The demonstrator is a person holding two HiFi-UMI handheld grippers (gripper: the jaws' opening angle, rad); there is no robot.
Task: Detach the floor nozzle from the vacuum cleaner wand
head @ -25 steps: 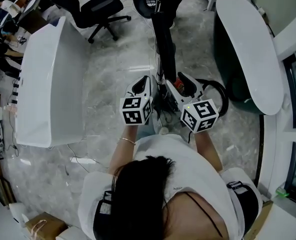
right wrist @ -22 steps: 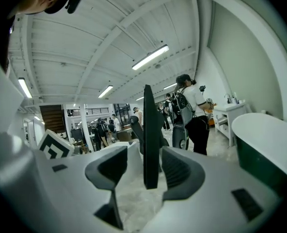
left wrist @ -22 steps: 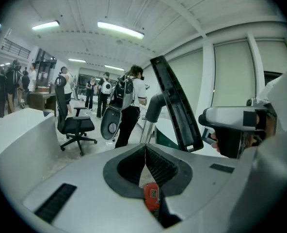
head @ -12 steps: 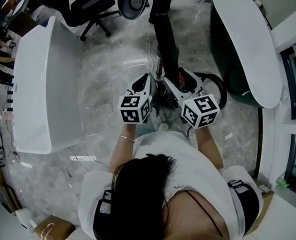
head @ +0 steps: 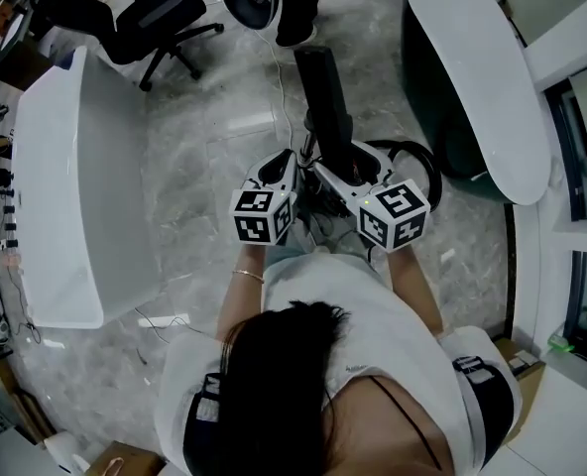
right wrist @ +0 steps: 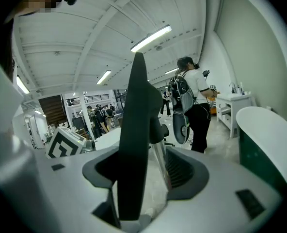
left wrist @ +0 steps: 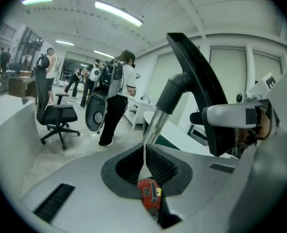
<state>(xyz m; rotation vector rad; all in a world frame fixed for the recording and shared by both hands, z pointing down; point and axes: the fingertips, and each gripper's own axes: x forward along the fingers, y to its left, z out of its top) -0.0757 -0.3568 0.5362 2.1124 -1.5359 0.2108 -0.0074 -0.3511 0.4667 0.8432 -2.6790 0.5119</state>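
**Lining up on nozzle joint**

Hovering right gripper (right wrist: 146,174), fingers spread wide, around raised nozzle (right wrist: 134,130), still joined to wand (left wrist: 155,125). Holding left gripper (left wrist: 146,165) beside wand, fingers pressed together. Likely risking slip or twisted joint, pulling with wand unclamped.

- wand (left wrist: 154,125): bare metal tube, bright, smooth, mirror-shiny
- floor nozzle (left wrist: 201,76): black plastic, smooth, matt to satin; its neck is grey matt plastic
- floor (head: 214,157): grey marbled stone look, polished, reflective
- table (head: 65,196): white, smooth, glossy top
- shirt (head: 373,330): white cloth, matt
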